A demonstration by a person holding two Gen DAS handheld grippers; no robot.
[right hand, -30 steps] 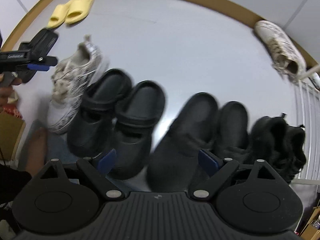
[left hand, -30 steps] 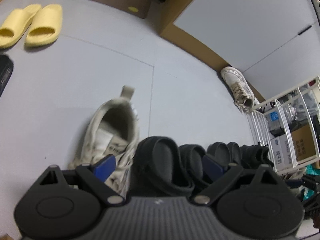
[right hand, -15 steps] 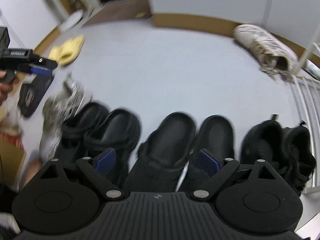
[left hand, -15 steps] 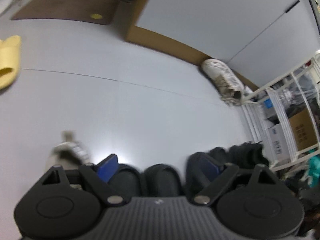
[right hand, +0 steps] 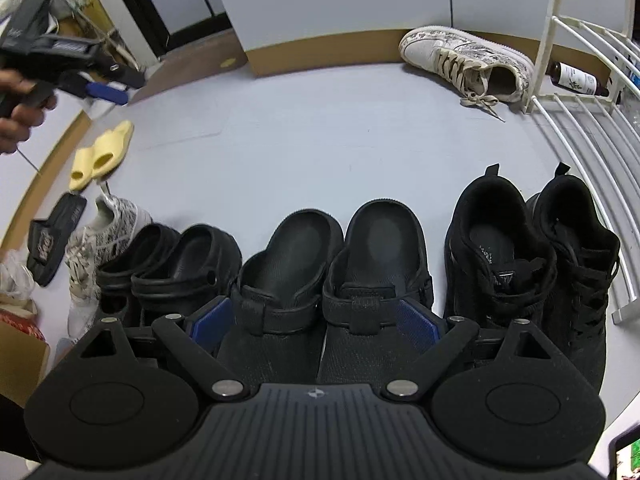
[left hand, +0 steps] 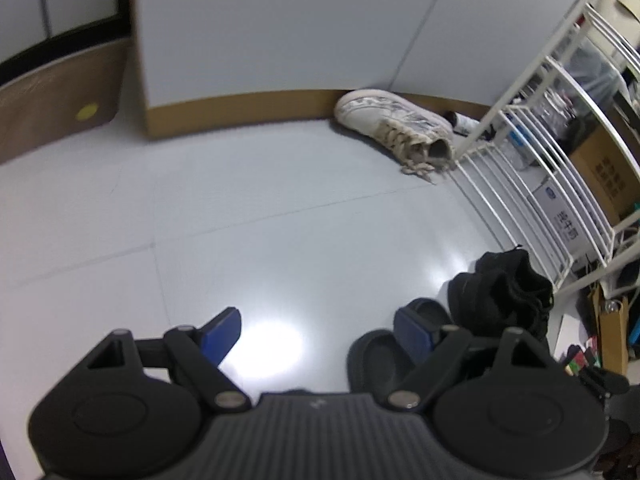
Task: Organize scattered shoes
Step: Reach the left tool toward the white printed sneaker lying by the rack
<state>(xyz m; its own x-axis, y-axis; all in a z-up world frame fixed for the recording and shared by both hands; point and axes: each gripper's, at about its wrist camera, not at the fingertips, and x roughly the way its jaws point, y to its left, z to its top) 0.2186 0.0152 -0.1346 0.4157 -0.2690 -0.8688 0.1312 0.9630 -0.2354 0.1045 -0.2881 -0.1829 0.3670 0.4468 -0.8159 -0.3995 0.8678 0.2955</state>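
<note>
Right under the right tongs (right hand: 316, 320), whose blue tips stand wide apart with nothing between them, a row of shoes runs along the floor (right hand: 312, 152), heels facing away. The black clogs (right hand: 336, 276) sit dead centre, the pair side by side. To their right the black sneakers (right hand: 532, 264) stand together just beside the white wire rack (right hand: 580, 128). To their left sit the strapped black sandals (right hand: 168, 264), then a single speckled white sneaker (right hand: 100, 248) at the end of the line, slightly askew.

The left tongs (left hand: 316, 330) hang spread over bare floor, gripping nothing; in the right view they show up high at the left edge, held in the person's hand (right hand: 16, 112).

Beyond the row, things lie loose. A black slide (right hand: 52, 240) rests just left of the speckled sneaker, and a pair of yellow slides (right hand: 102, 156) sits farther out by the baseboard. Farthest off, the matching white sneaker (right hand: 468, 60) lies against the far wall, laces trailing, well apart from its partner, with a bottle (right hand: 576, 78) behind it.

So the row looks partly built, with strays left. Judging by how the left tongs point toward that far sneaker, it seems the likely pick: the tongs would need to cross the floor, pinch the collar or heel, and bring it beside its mate.
</note>
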